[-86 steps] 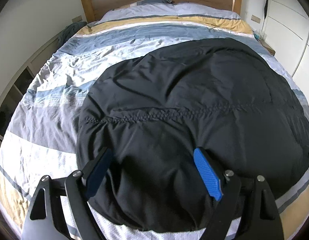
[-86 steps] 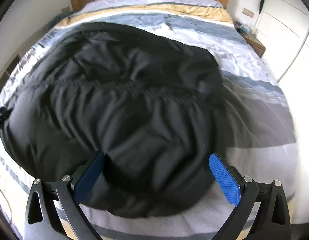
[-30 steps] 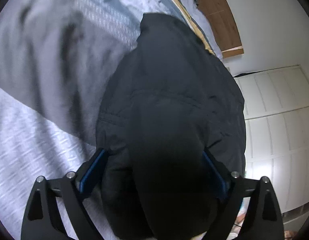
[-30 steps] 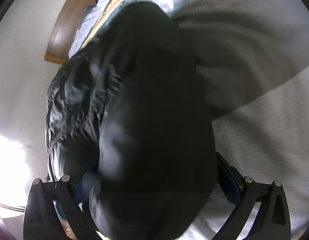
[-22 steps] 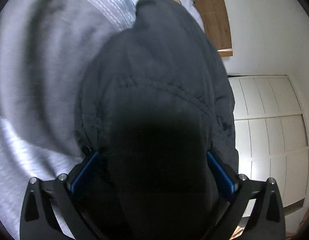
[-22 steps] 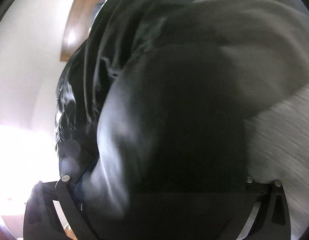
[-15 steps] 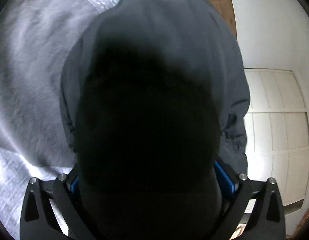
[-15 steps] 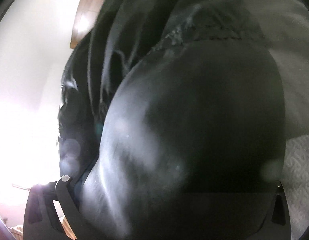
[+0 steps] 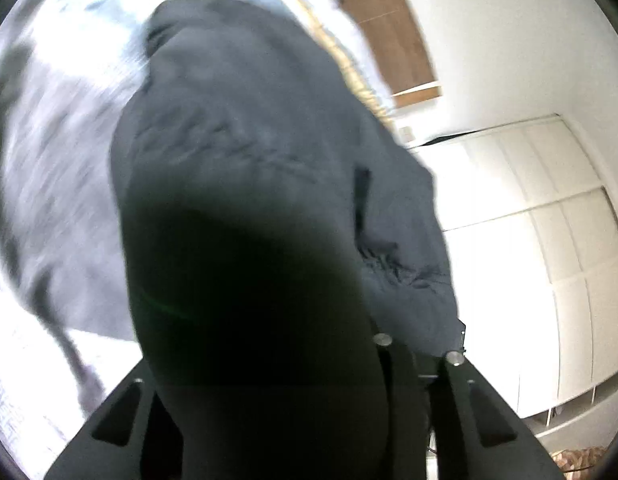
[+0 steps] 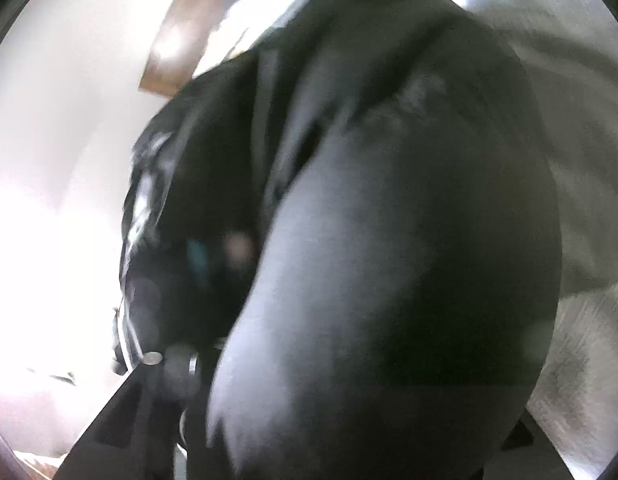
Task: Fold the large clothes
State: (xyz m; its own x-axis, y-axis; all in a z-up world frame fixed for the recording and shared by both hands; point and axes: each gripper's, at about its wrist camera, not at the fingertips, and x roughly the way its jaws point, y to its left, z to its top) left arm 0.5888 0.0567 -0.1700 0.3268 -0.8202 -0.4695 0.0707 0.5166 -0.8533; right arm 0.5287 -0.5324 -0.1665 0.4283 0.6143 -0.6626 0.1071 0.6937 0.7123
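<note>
Left wrist view: black jacket [image 9: 245,168] bunched between the closing left gripper [image 9: 261,360] and right gripper [image 10: 369,360], lifted off the bed [image 9: 49,184] at 9 o'clock, folding barely started.

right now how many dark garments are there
1: a black jacket, bunched between the closing jaws of both grippers, raised over the bed. Its bulk could hide others.

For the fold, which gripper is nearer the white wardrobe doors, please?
Probably right. Both grippers' jaws are closing on the black jacket; the left gripper faces the wardrobe doors across it, the right gripper faces away.
</note>
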